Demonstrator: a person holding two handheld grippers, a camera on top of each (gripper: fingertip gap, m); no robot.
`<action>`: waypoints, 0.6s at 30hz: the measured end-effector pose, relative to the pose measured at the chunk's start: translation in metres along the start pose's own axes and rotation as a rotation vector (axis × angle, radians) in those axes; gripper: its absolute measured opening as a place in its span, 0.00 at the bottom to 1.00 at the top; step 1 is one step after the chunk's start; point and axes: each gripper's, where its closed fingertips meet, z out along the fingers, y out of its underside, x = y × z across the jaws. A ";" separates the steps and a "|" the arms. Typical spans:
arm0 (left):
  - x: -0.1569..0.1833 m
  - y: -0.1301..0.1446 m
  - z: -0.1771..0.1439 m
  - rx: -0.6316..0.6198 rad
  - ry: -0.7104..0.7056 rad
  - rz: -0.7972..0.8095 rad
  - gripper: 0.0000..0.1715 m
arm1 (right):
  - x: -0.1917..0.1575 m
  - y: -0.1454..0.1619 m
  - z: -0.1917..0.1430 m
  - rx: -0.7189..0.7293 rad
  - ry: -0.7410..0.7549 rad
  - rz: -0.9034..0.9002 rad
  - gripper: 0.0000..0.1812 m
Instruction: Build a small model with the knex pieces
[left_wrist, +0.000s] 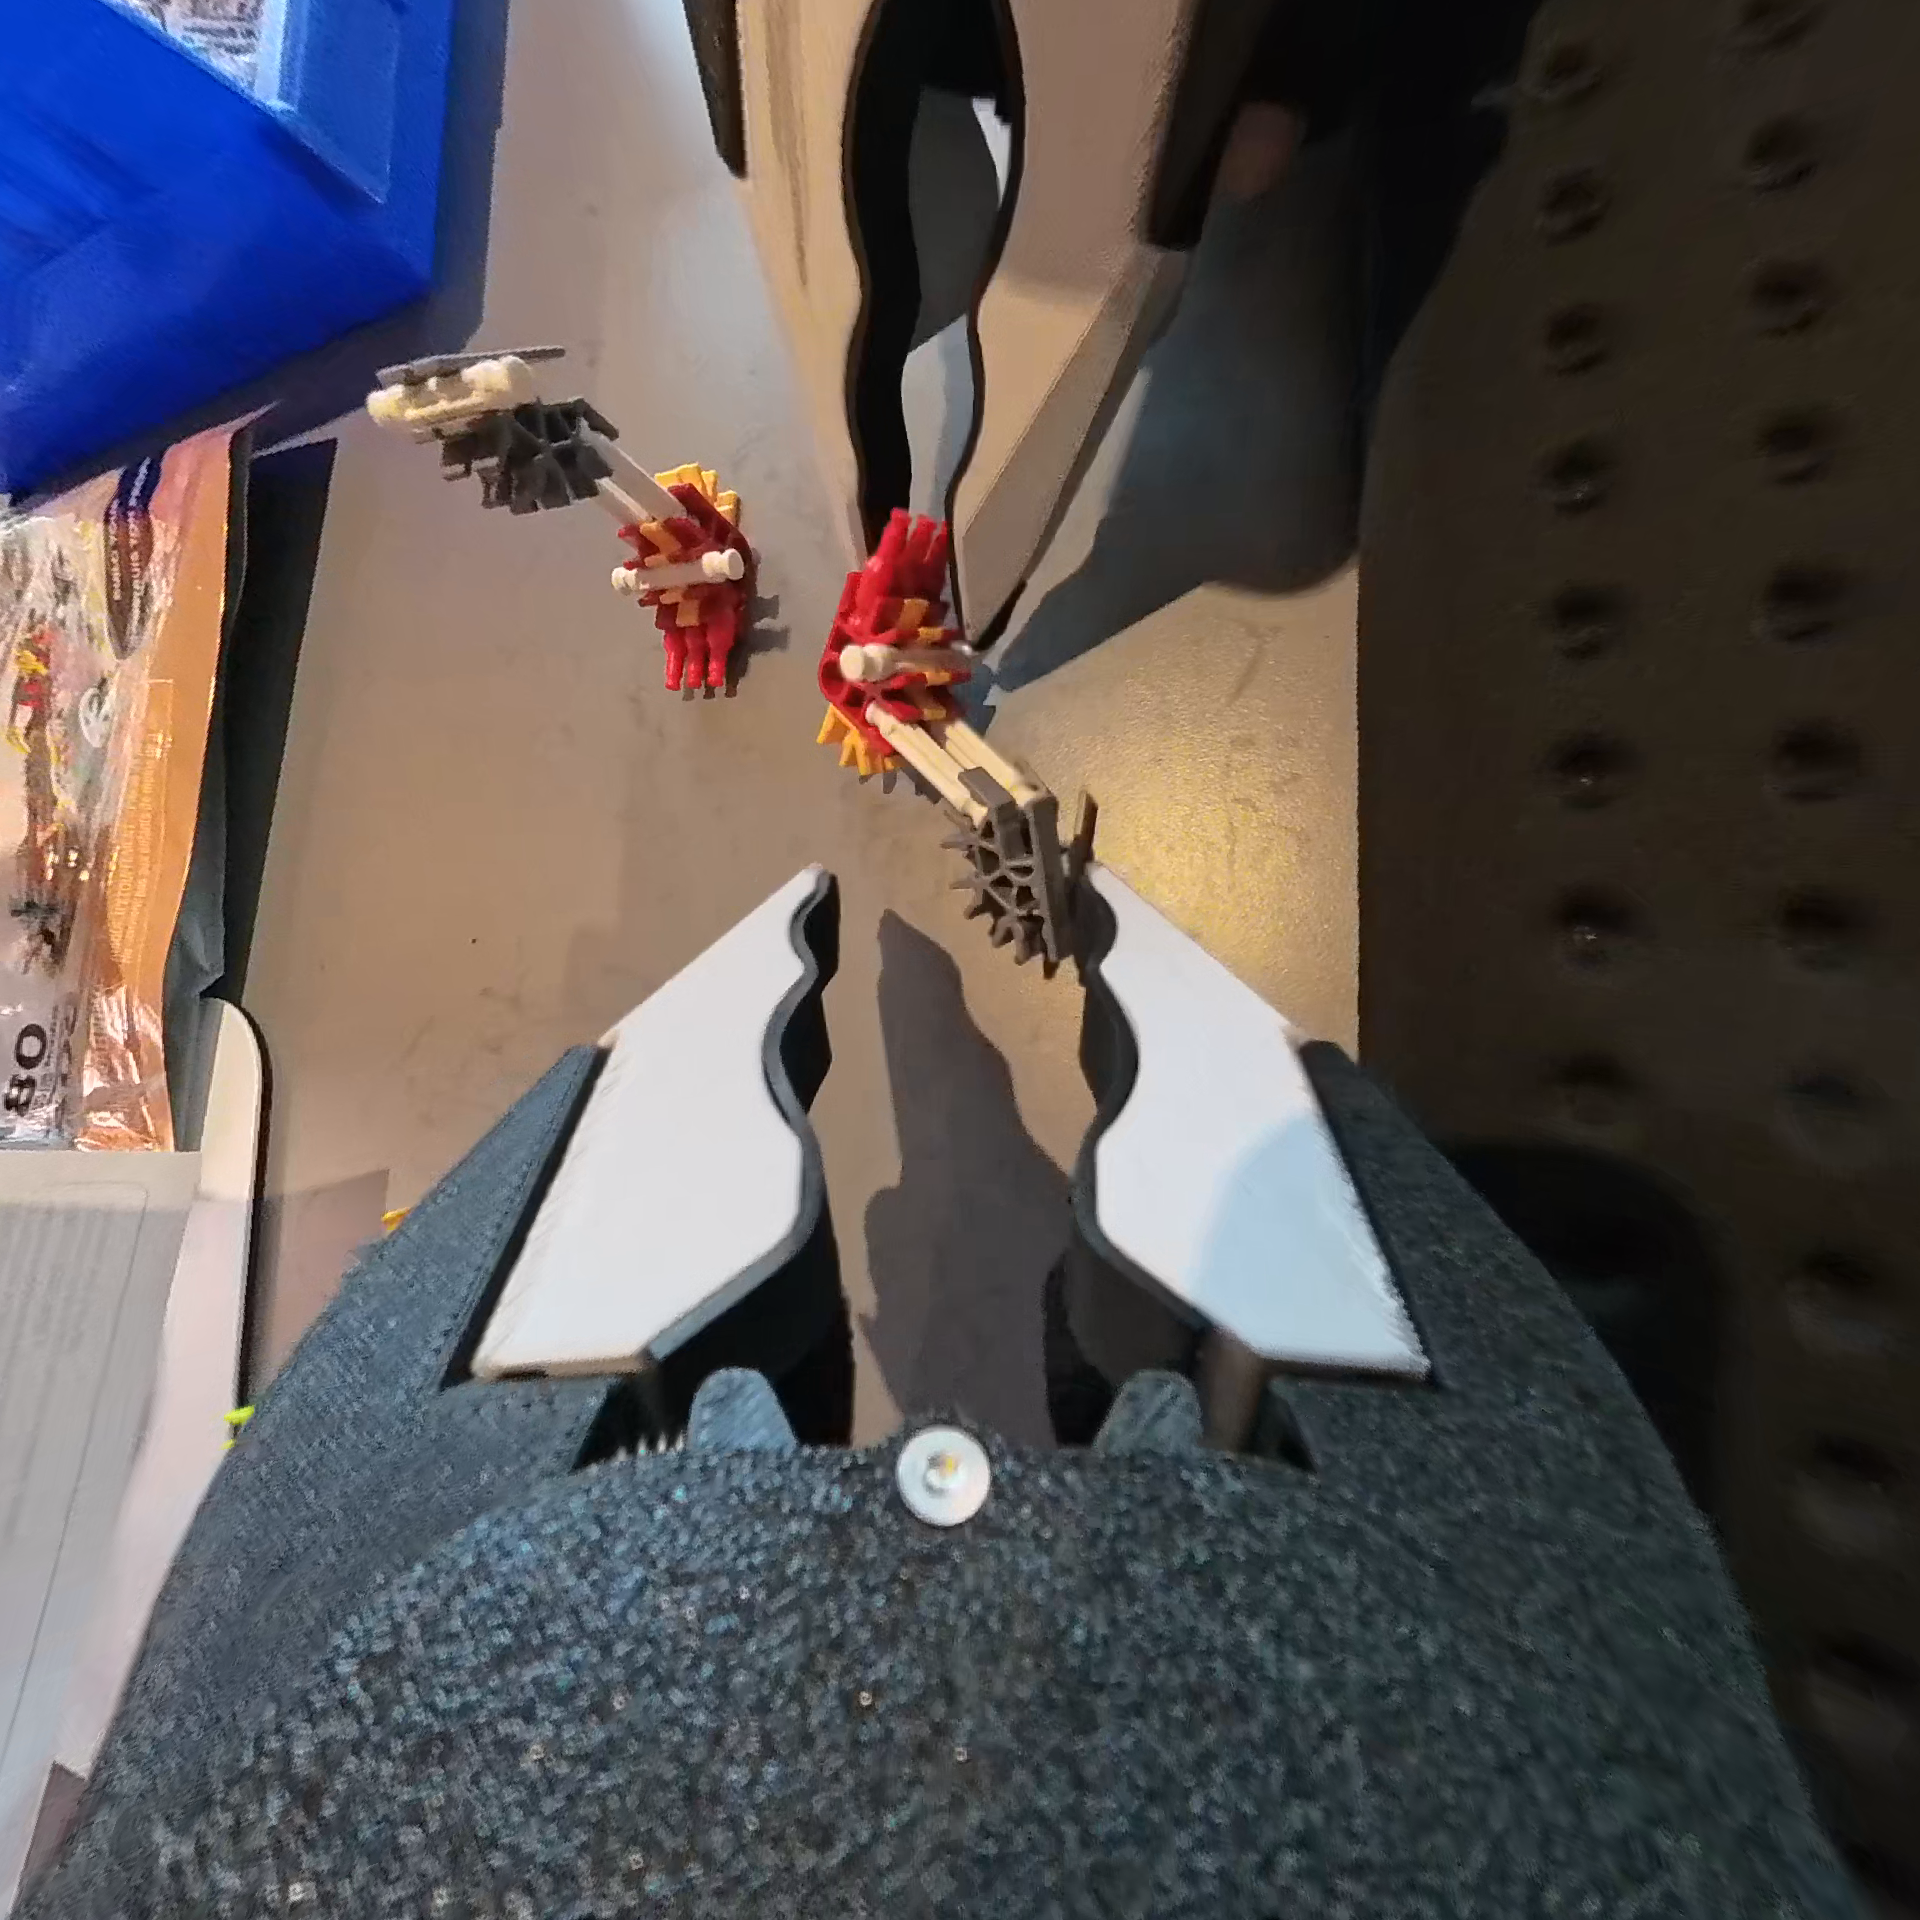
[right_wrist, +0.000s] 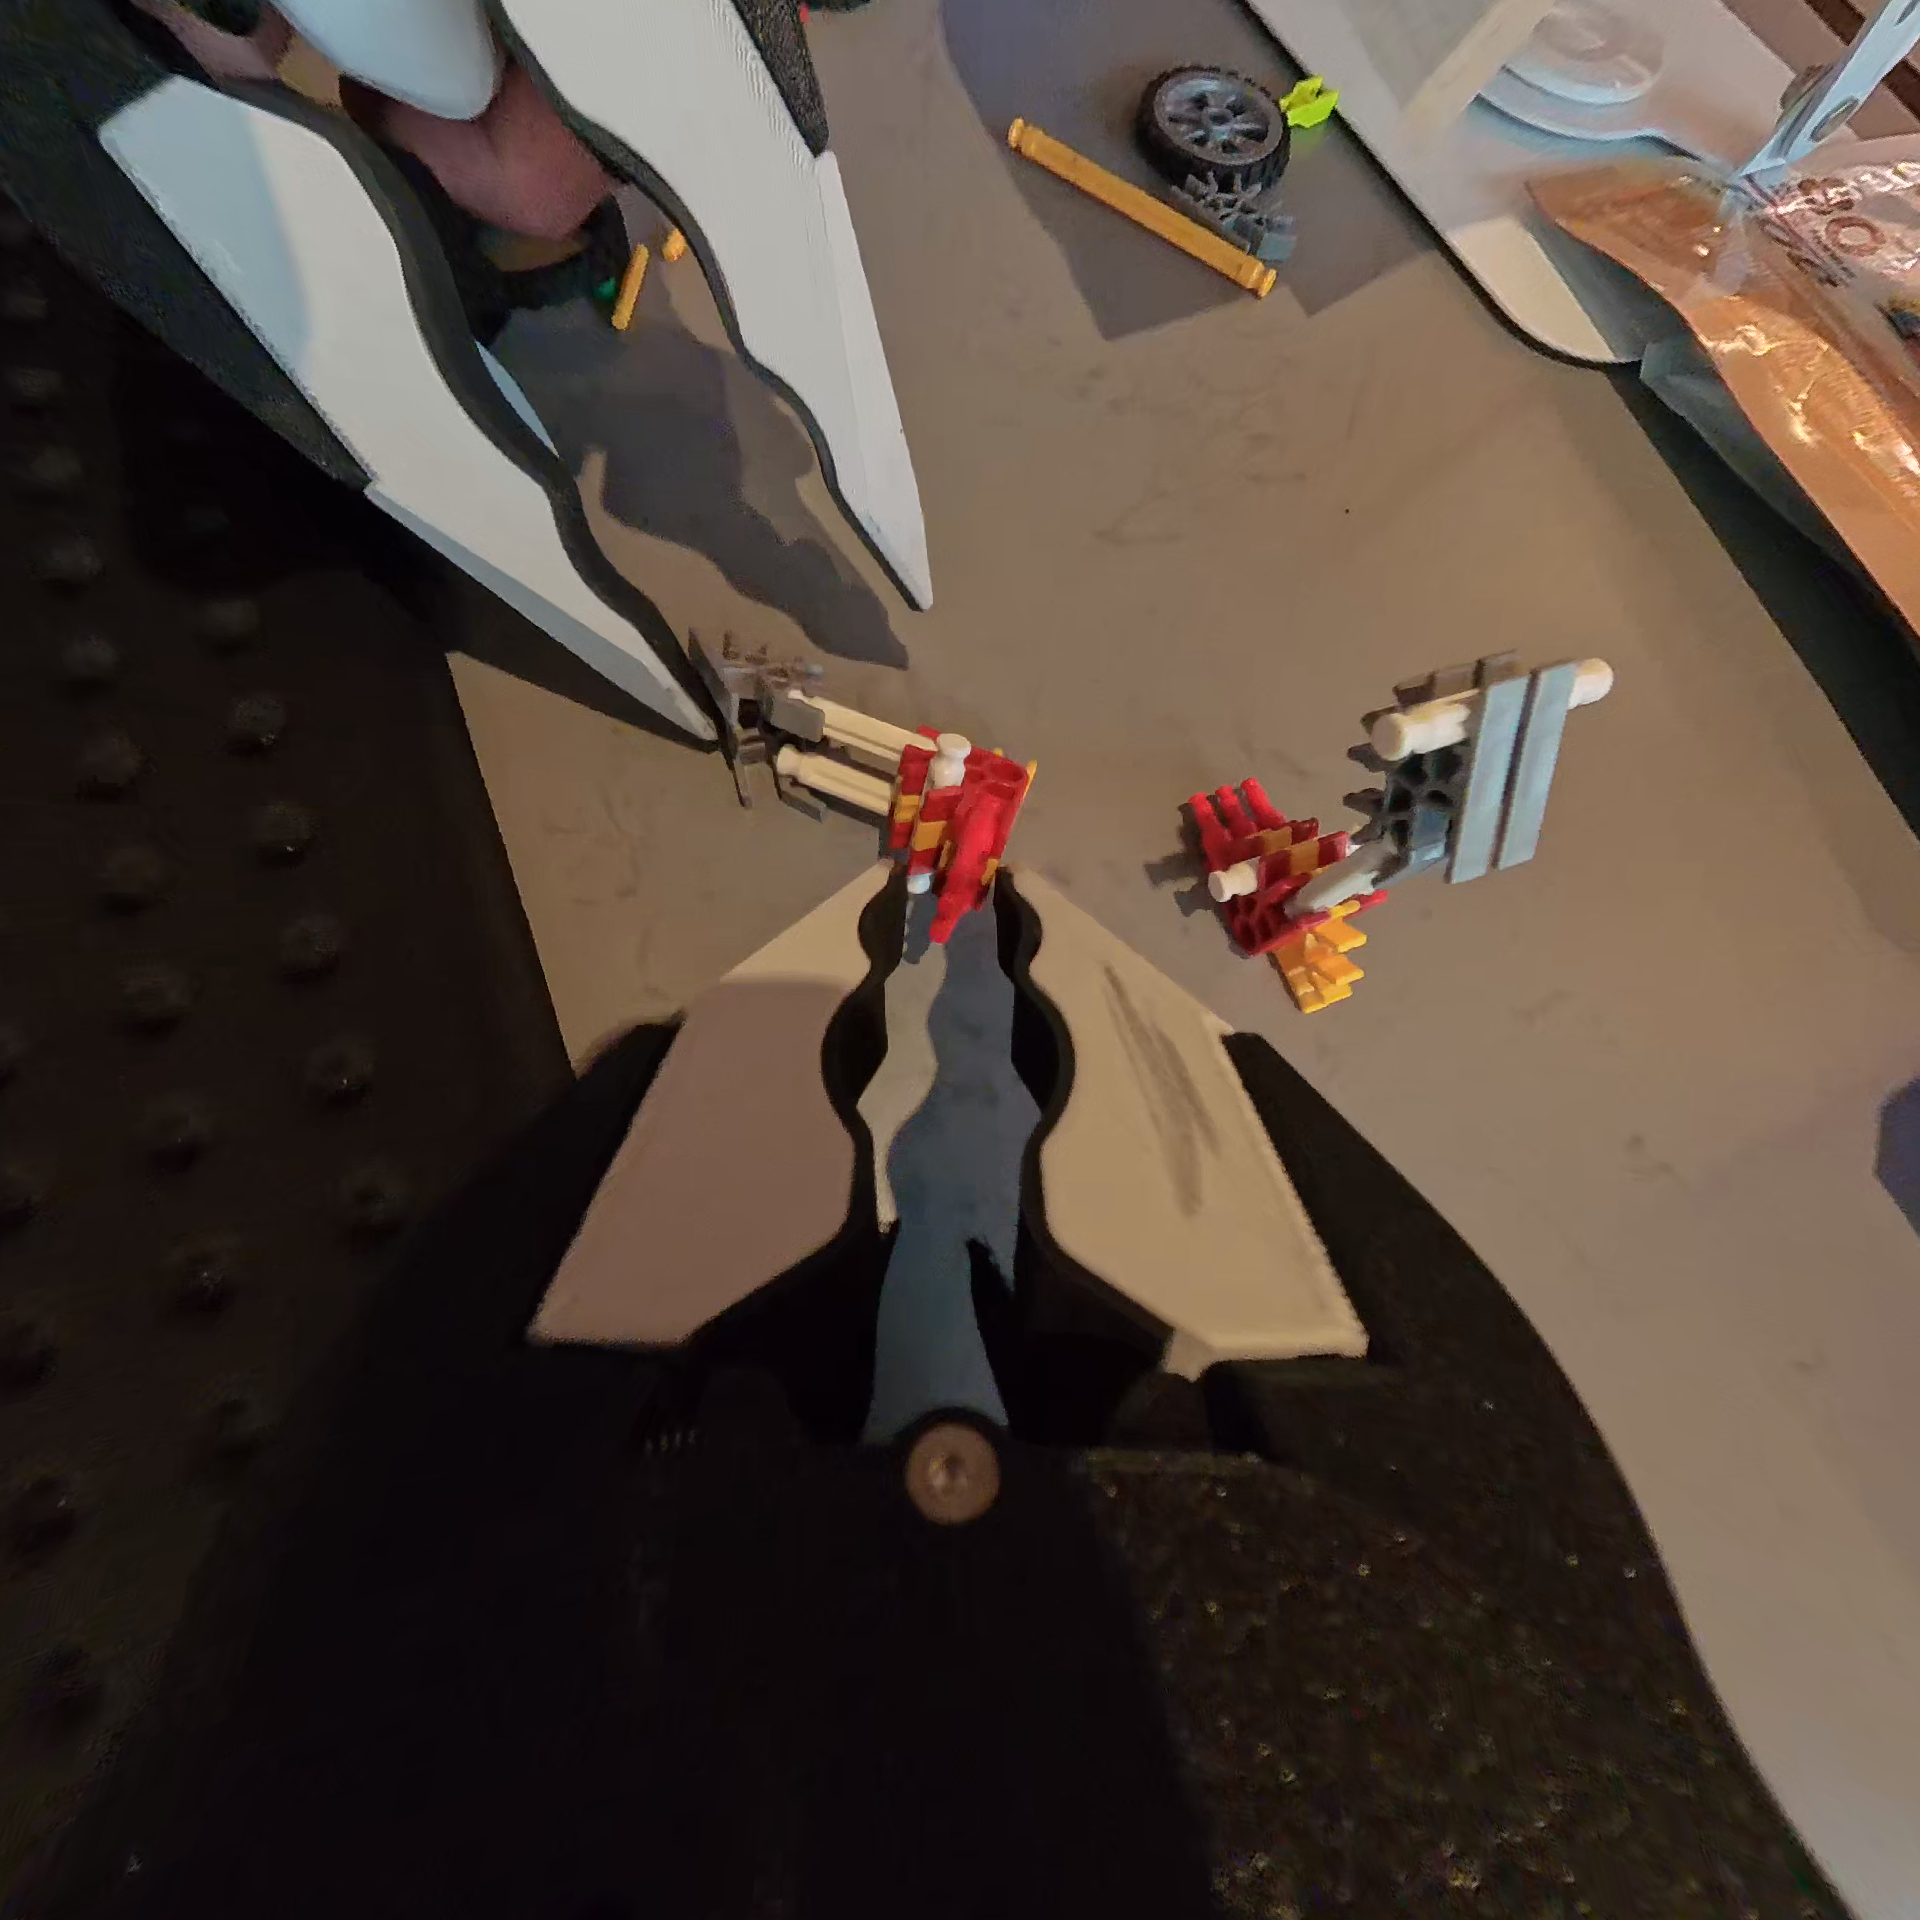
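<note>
The right gripper (right_wrist: 948, 883) has its fingers drawn together on the red connector cluster (right_wrist: 961, 821) at one end of a small rod-and-connector assembly, which steadies that end just above the grey tabletop (right_wrist: 1247, 1195). At the opposite end the left gripper (left_wrist: 956, 883) stands spread apart, its right finger (left_wrist: 1174, 1029) touching the grey connector (left_wrist: 1013, 878), seemingly bracing the piece rather than clamping it. Just beside this lies a second, similar assembly (right_wrist: 1382, 821) on the table, apart from both tools. Farther off rest a yellow rod (right_wrist: 1138, 203) and a black wheel (right_wrist: 1216, 125), with a clear printed bag (right_wrist: 1787, 312) and a blue bin (left_wrist: 197, 197) at the edges.
</note>
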 end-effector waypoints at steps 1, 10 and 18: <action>0.000 0.001 0.001 -0.005 0.002 0.002 0.26 | 0.000 0.001 0.001 -0.011 0.008 -0.010 0.09; 0.002 0.001 0.003 -0.003 0.059 -0.026 0.24 | 0.007 0.000 0.001 -0.014 0.030 -0.028 0.08; 0.002 0.001 0.003 -0.002 0.073 -0.028 0.24 | 0.008 0.003 0.000 -0.016 0.021 -0.020 0.06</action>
